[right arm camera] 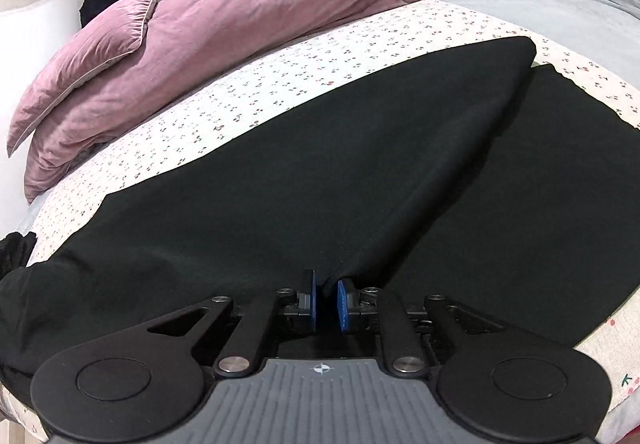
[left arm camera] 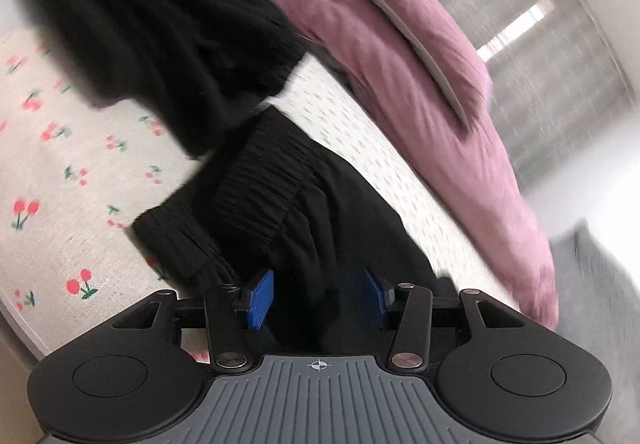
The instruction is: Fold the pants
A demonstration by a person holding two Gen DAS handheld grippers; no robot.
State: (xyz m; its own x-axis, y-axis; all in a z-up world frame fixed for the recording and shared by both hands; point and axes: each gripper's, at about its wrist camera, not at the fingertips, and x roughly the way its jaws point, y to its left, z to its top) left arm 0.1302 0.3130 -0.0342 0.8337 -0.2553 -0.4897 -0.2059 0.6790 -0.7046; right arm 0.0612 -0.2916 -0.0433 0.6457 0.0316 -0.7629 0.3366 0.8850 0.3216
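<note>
**Black pants spread on the cherry-print sheet**

The smooth black knit pants (right arm camera: 280, 180) lie flat on the white cherry-print cotton bedsheet (right arm camera: 224, 100), their long axis running from lower left to upper right beside the rumpled pink duvet (right arm camera: 248, 16). The right gripper (right arm camera: 327, 304) is clenched on a fabric fold. The left gripper (left arm camera: 318, 298) stands released around the ribbed, gathered waistband end (left arm camera: 256, 196).

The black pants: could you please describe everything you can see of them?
The black pants look like soft, matte fabric. They lie spread across a cherry-print sheet, the two legs running away side by side with a crease between them. The right gripper is shut on a pinched fold at their near edge. In the left wrist view the gathered, ribbed waistband is lifted and bunched, with cloth between the pads of the left gripper, which stand apart.
</note>
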